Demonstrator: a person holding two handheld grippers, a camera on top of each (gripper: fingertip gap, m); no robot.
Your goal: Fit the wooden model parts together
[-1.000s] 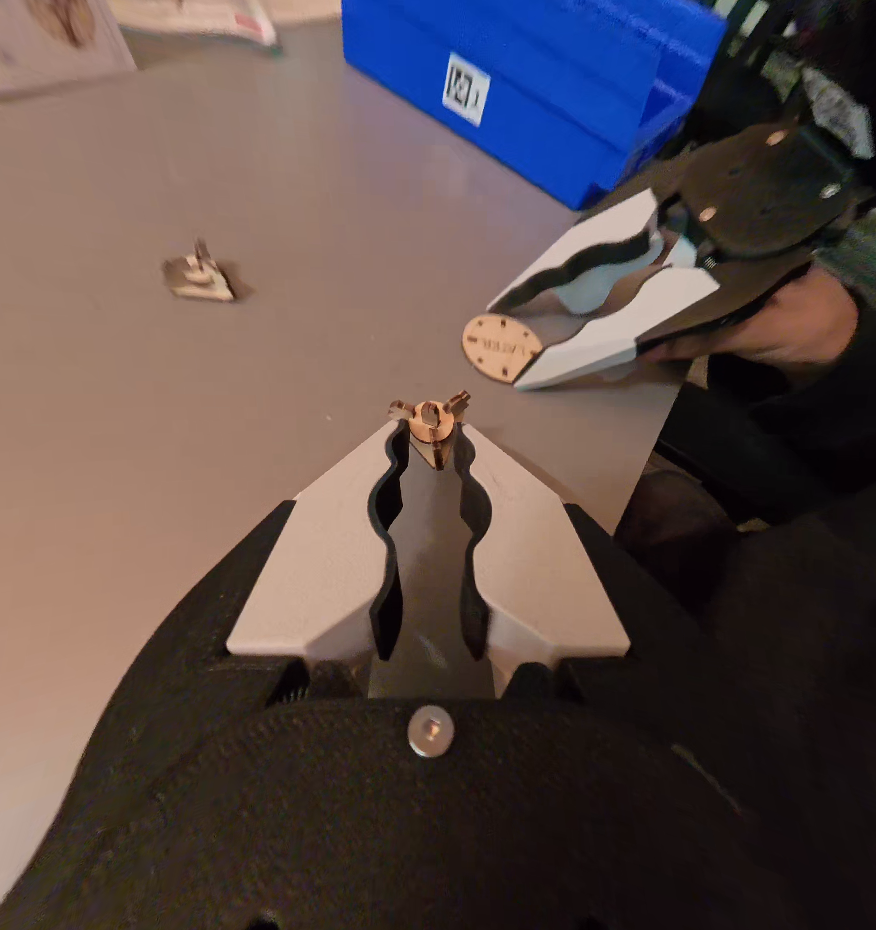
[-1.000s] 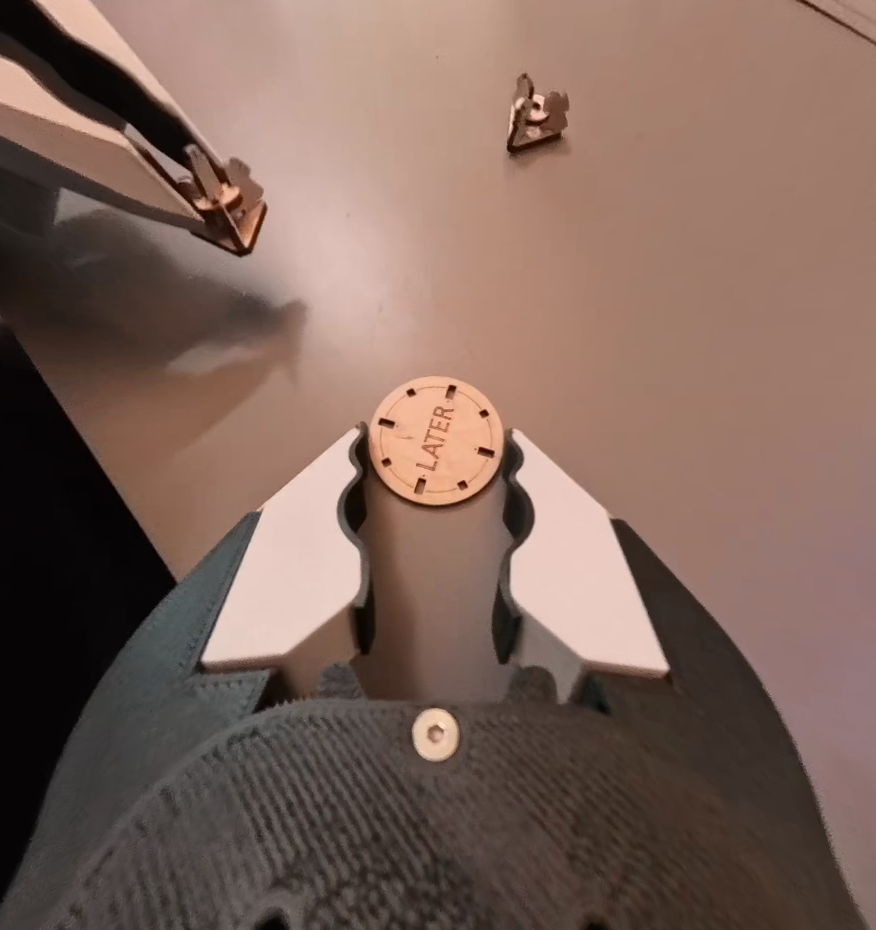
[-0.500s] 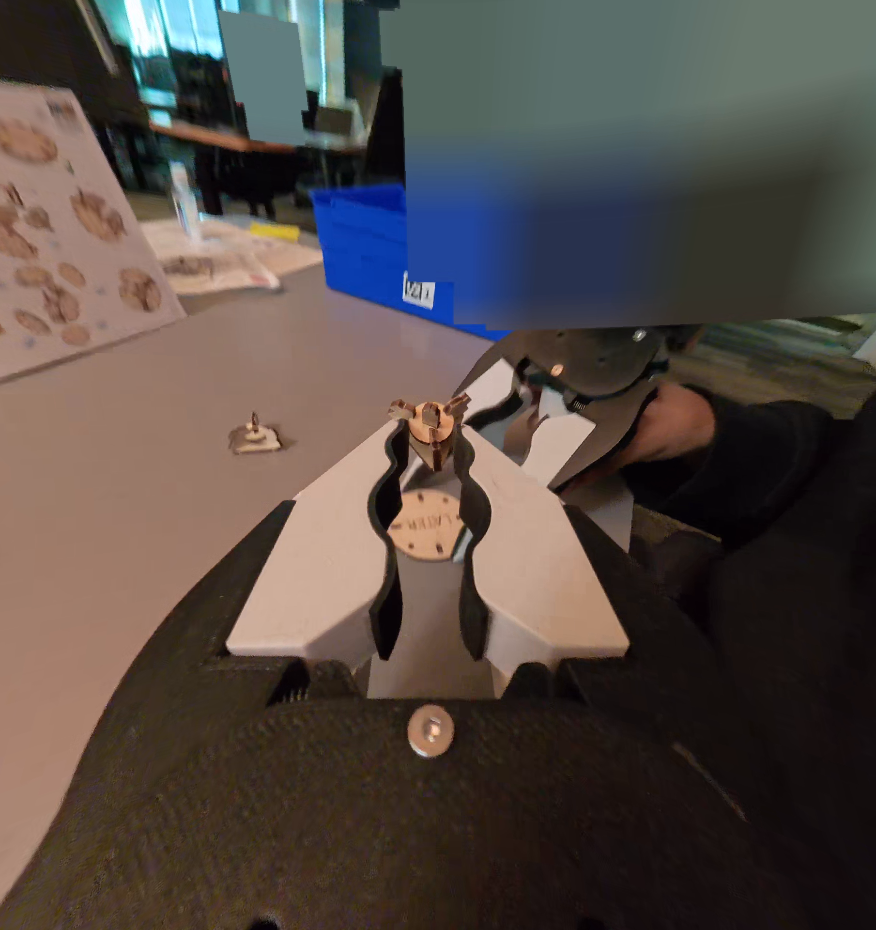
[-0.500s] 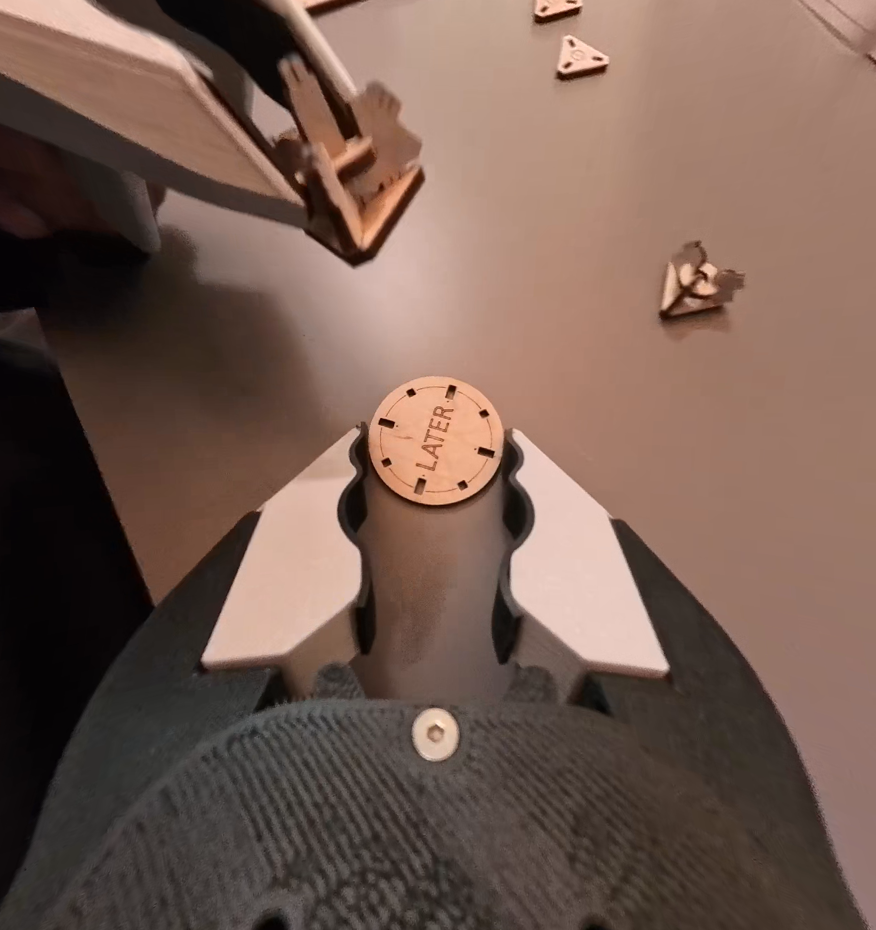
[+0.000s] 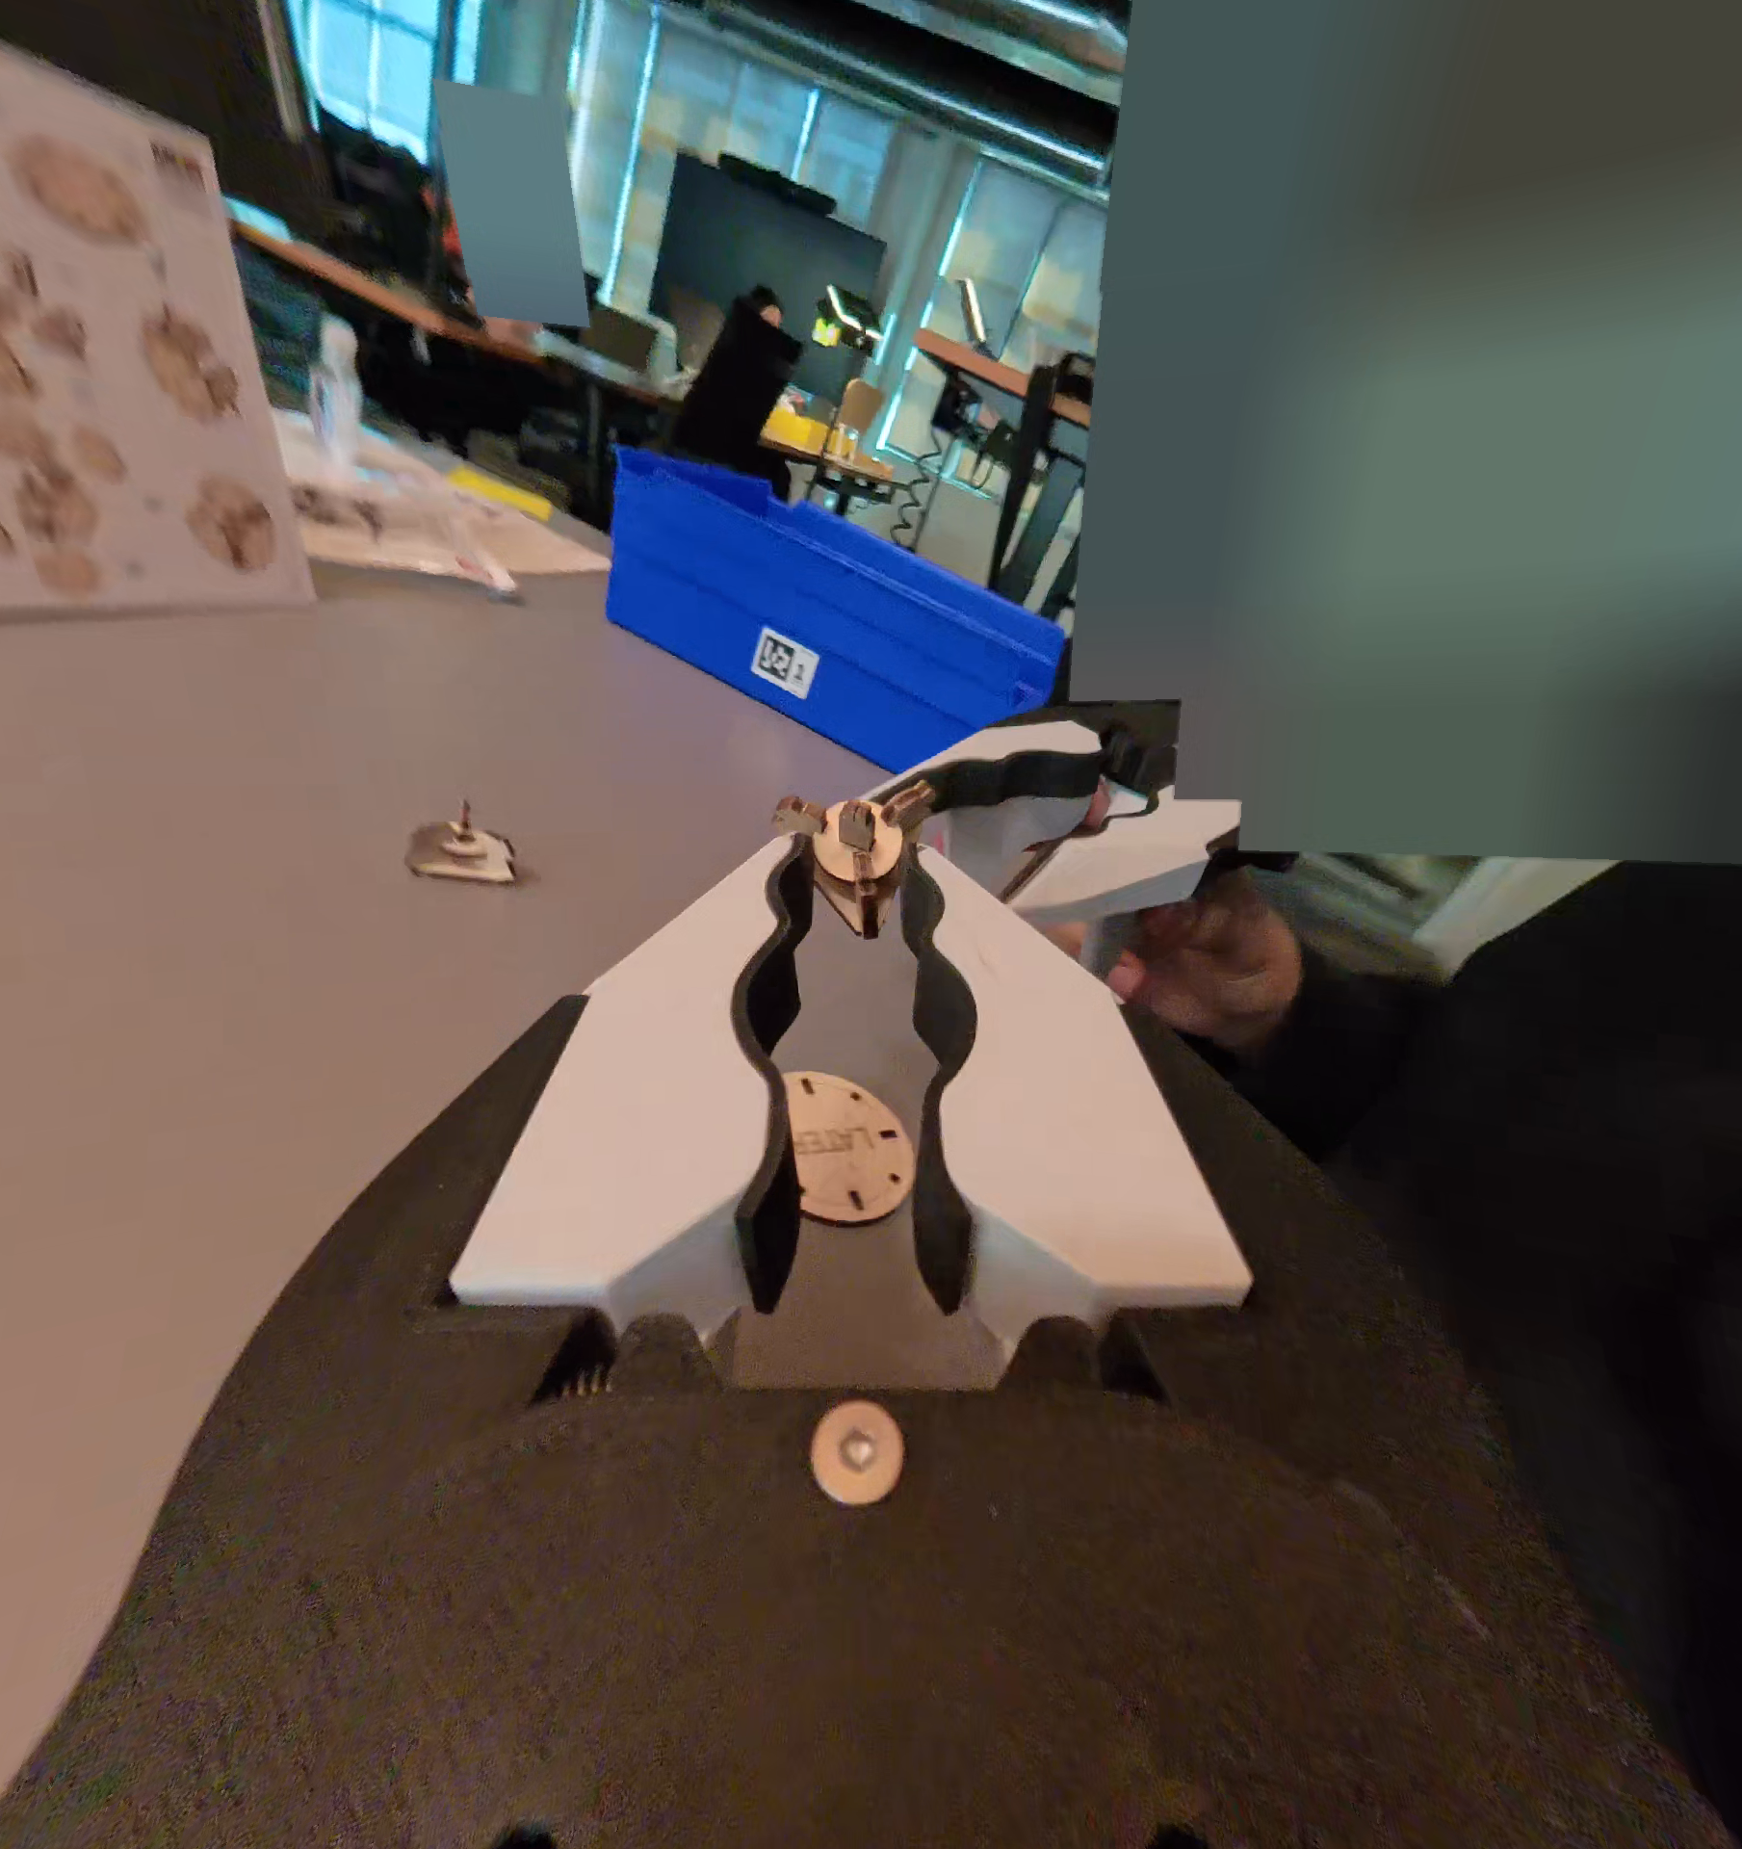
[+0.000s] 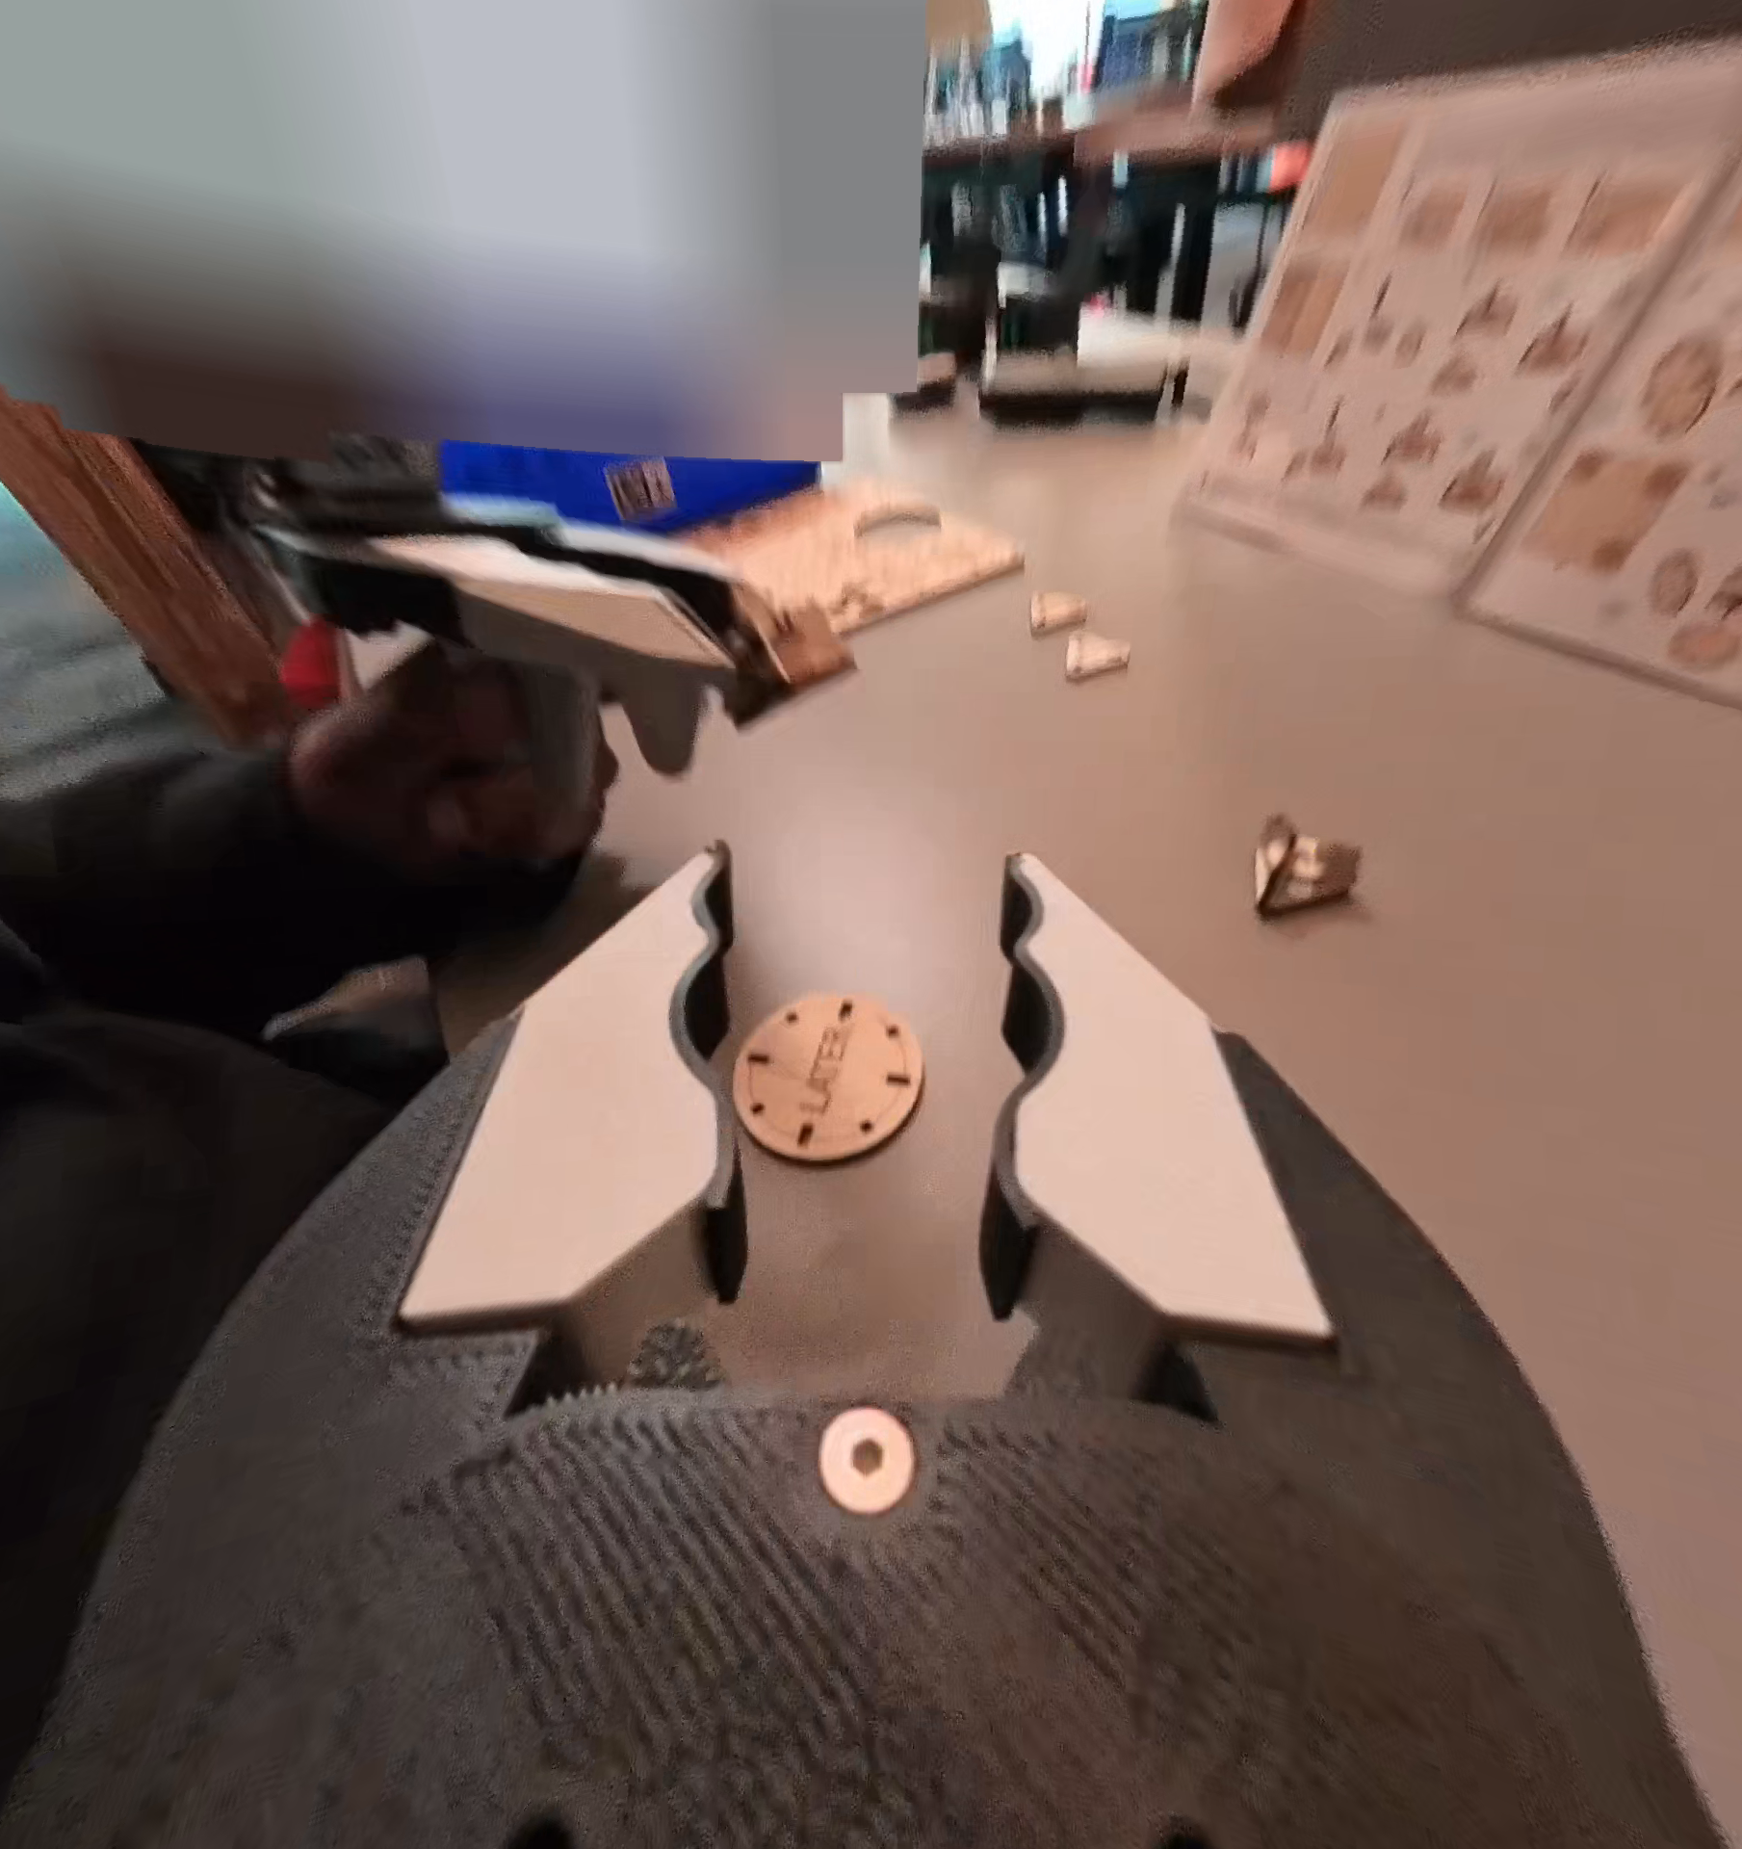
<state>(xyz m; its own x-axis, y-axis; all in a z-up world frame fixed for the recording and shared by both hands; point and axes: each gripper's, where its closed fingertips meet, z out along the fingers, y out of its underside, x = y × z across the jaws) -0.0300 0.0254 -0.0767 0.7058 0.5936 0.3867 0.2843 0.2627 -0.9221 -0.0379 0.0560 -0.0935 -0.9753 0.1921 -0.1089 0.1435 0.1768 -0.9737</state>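
Observation:
My left gripper [image 5: 852, 860] is shut on a small wooden assembly [image 5: 852, 845], a triangular piece with a round disc and tabs, held at the fingertips above the grey table [image 5: 246, 900]. It also shows in the right wrist view [image 6: 796, 650], held in the air at upper left. My right gripper [image 6: 867, 865] is open and holds nothing. A round wooden disc [image 6: 826, 1076] with slots lies flat on the table below, between its fingers but not touched by them. The same disc [image 5: 847, 1146] shows through the gap of my left fingers. The right gripper [image 5: 1077, 830] is just beyond the left fingertips.
A second small wooden assembly [image 6: 1302, 875] lies on the table, also in the left wrist view [image 5: 461, 850]. Two triangular wooden pieces [image 6: 1057, 608] [image 6: 1097, 655] and a wooden board [image 6: 897, 560] lie farther off. A blue bin [image 5: 826, 620] and propped printed sheets [image 6: 1547, 400] stand at the back. Some 5 cm of space lies between my two pairs of fingers.
My right gripper opened and let go of the round disc, which now lies on the table. Both grippers tilted up and drew back. The left gripper kept its wooden assembly.

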